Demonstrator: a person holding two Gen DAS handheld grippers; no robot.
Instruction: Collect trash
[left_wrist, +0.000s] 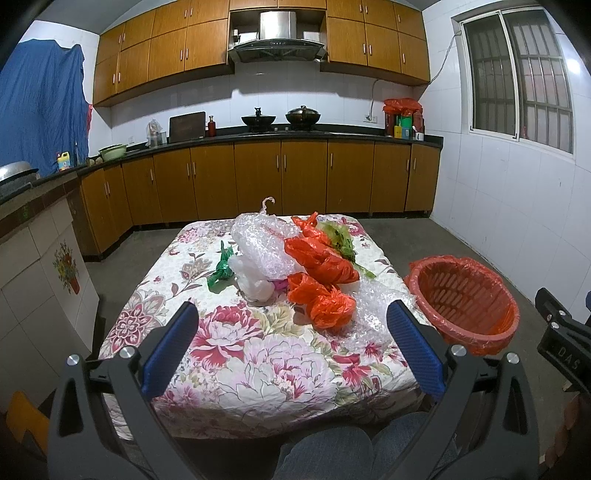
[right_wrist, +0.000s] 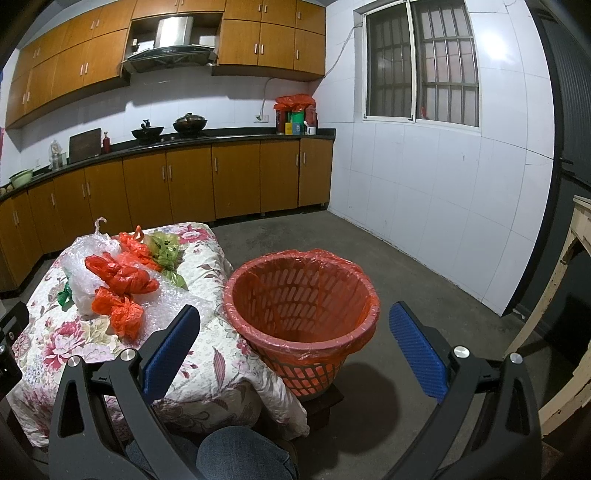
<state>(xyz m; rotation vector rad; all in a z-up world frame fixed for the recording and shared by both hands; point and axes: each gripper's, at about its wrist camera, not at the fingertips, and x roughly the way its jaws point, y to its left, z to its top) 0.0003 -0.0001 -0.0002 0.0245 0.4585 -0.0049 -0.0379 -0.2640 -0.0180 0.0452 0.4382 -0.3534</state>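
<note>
On the table (left_wrist: 236, 369) in front of me, under a flowery cloth, there's a heap of trash sitting toward the far half. Seen from my left gripper (left_wrist: 291, 328), the pile is at about 12 o'clock: a big wad of bubble wrap (left_wrist: 264, 242) in the middle, a white bag (left_wrist: 251, 277) tucked against its near side, and a little green bag (left_wrist: 221, 267) at 11 o'clock beside that. Two crumpled orange bags are in there too, one (left_wrist: 319, 260) resting on the bubble wrap's right side and the other (left_wrist: 325, 299) nearest to me, touching a flat sheet of bubble wrap (left_wrist: 373, 302). A green patterned bag (left_wrist: 340, 240) lies behind the orange ones.

My left gripper is spread wide with nothing in it, hanging over the near part of the table, well apart from the pile.

The bin (right_wrist: 301, 317) is an orange basket with an orange liner, just beside the table's right edge. From my right gripper (right_wrist: 295, 332) it's dead ahead at 12 o'clock, and the pile sits off at 10 o'clock. That gripper is wide apart as well and holding nothing, its fingers (right_wrist: 415, 347) framing the bin without touching it. Can't see any trash in the bin from here.
</note>
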